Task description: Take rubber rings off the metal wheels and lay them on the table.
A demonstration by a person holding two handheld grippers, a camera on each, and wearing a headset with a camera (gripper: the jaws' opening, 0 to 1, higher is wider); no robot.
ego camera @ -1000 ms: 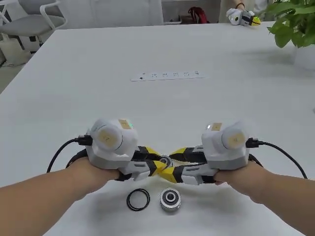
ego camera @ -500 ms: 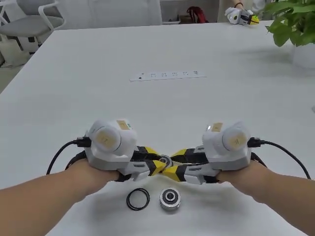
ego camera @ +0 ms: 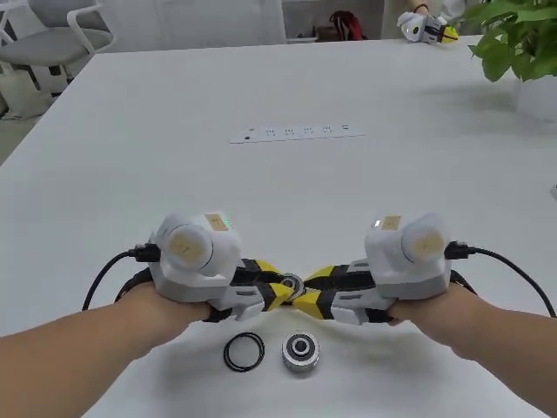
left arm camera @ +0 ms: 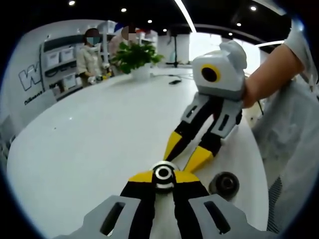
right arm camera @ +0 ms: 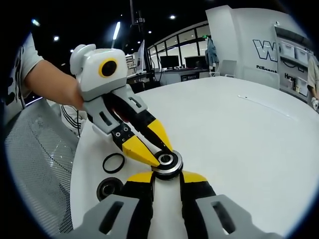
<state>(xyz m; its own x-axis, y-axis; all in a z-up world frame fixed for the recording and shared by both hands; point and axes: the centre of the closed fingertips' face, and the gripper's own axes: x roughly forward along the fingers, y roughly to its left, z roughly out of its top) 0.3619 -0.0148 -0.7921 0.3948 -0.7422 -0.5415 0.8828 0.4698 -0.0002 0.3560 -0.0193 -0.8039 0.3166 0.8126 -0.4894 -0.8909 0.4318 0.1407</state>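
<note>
Small silver metal wheel (ego camera: 291, 284) held face-up above white table (ego camera: 261, 192), pinched in left gripper (left arm camera: 163, 177). Right gripper (right arm camera: 168, 175) meets it head-on, jaws part-spread astride the rim; bite unclear. Loose black rubber ring (ego camera: 244, 353) and bare wheel (ego camera: 301, 351) lie just below, nearer the person.

The head view is bright and evenly lit from overhead. The white table (ego camera: 287, 192) reads pale with no hard glare, and a soft, faint shadow lies around the loose wheel (ego camera: 301, 351). Both gripper views bend strongly toward their edges, curving the table's rim. In the left gripper view, ceiling spotlights (left arm camera: 123, 9) and a light strip (left arm camera: 185, 16) blow out against a dark ceiling. There the far room is soft and slightly hazy, while the foreground is sharp.
</note>
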